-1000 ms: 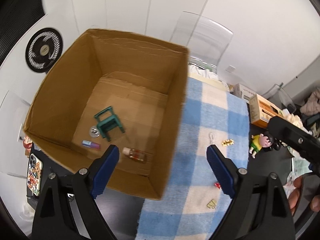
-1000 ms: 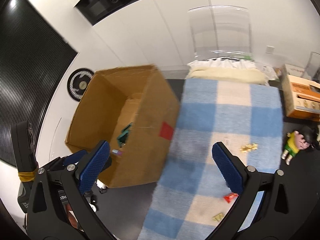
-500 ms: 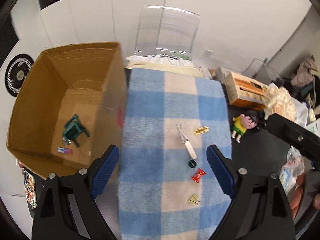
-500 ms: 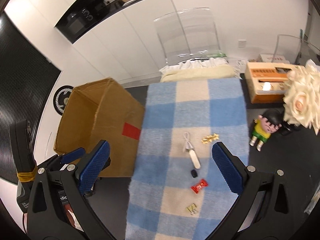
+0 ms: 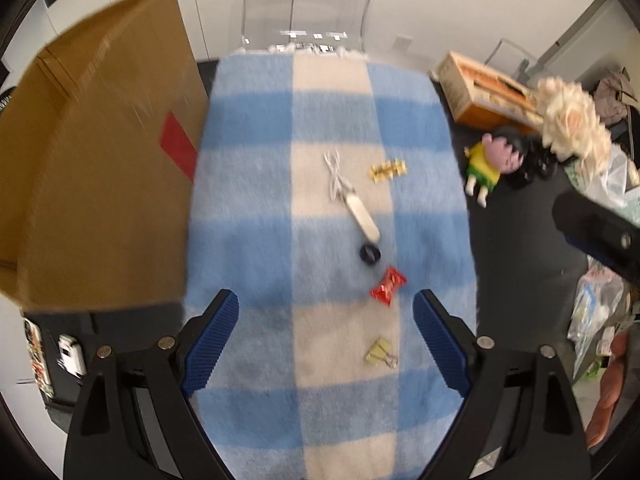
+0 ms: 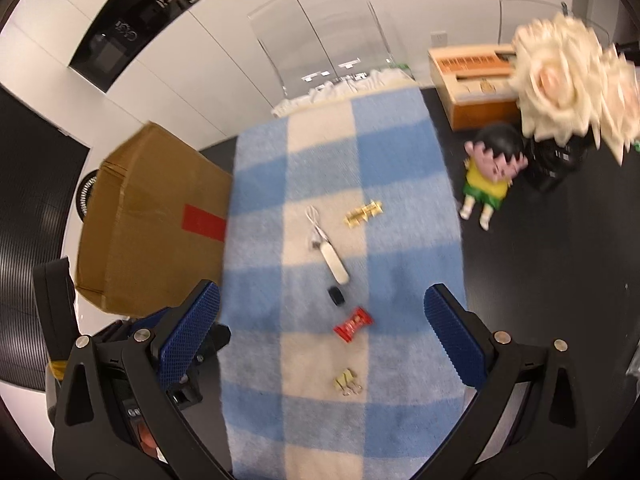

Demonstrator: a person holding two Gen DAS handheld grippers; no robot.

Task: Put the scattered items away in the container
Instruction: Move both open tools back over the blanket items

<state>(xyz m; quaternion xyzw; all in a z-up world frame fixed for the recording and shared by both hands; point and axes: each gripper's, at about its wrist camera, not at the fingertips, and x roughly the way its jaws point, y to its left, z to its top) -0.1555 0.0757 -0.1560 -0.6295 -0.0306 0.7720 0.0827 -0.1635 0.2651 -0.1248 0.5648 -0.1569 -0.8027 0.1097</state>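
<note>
Small items lie scattered on a blue and cream checked blanket (image 5: 256, 208) (image 6: 400, 184): a white cable with a plug (image 5: 352, 200) (image 6: 326, 246), a gold clip (image 5: 388, 170) (image 6: 363, 213), a small black cap (image 5: 369, 254) (image 6: 337, 295), a red wrapped sweet (image 5: 387, 285) (image 6: 353, 324) and a yellow binder clip (image 5: 380, 354) (image 6: 347, 381). The brown cardboard box (image 5: 100, 152) (image 6: 152, 216) stands at the blanket's left. My left gripper (image 5: 326, 340) and right gripper (image 6: 322, 334) both hang open and empty above the blanket, pointing down at the items.
A cartoon doll (image 5: 490, 164) (image 6: 490, 176) lies on the black table right of the blanket, beside cream paper flowers (image 6: 568, 80) and an orange-brown carton (image 6: 472, 80). A clear chair (image 6: 324, 36) stands behind. A phone (image 5: 38, 360) lies at the left edge.
Both grippers have swung from over the box to the right and sunk toward the blanket. The box's inside with the green toy chair has left the view; the scattered items now lie between the fingers.
</note>
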